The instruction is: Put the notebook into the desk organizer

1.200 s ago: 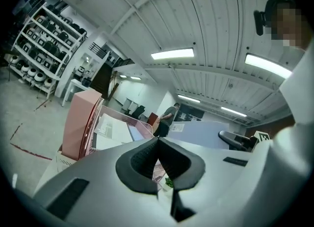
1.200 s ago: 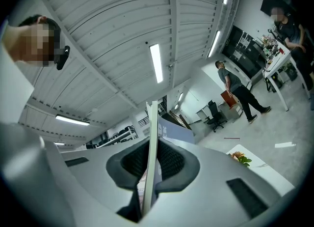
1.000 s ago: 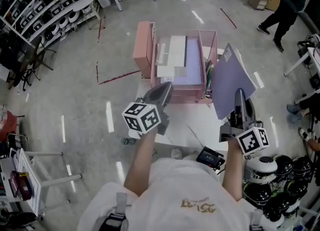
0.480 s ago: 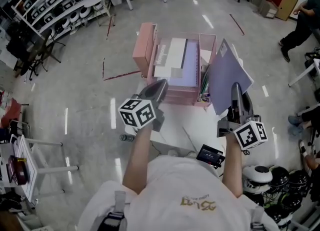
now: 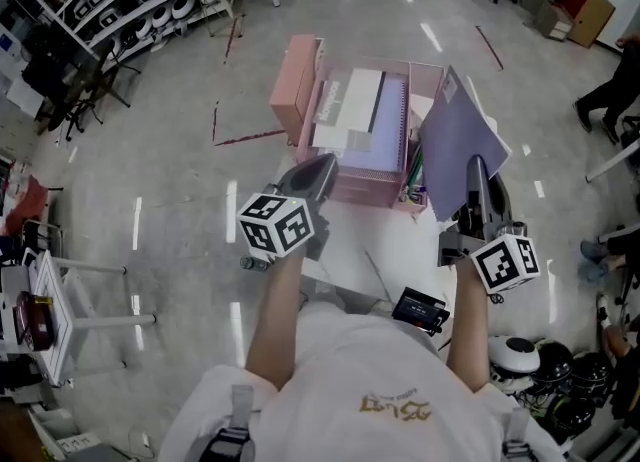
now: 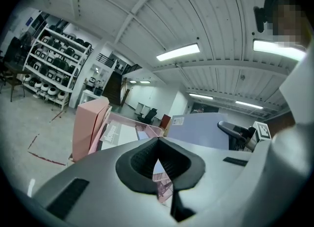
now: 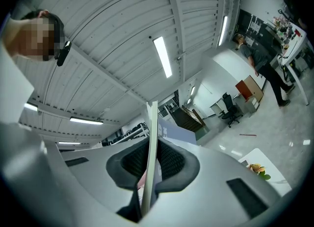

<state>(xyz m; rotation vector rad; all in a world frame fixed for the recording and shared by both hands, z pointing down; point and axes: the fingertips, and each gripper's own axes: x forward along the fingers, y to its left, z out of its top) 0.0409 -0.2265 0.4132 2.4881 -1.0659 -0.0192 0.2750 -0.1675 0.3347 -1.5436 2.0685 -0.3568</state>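
Overhead, both forearms stretched forward over white desk (image 5: 400, 250). Right claw (image 5: 478, 172) pinching lower edge of purple notebook (image 5: 458, 135), held on edge, long axis running away from body, just right of pink desk organizer (image 5: 365, 193) already holding papers (image 5: 345, 110). Left claw (image 5: 318, 172) at organizer's front. Left gripper view: pads pressed together, nothing between. Right gripper view: notebook (image 7: 151, 132) edge-on, clamped between pads.

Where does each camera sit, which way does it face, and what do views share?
Head view: on the person's head, steeply down at the desk organizer; forearms, left tool, right tool show.
Left gripper view: on left tool, along its shut jaws toward the organizer.
Right gripper view: on right tool, up at the ceiling; jaws clamp the notebook.
Shared: head and left gripper views show organizer, notebook, right tool.
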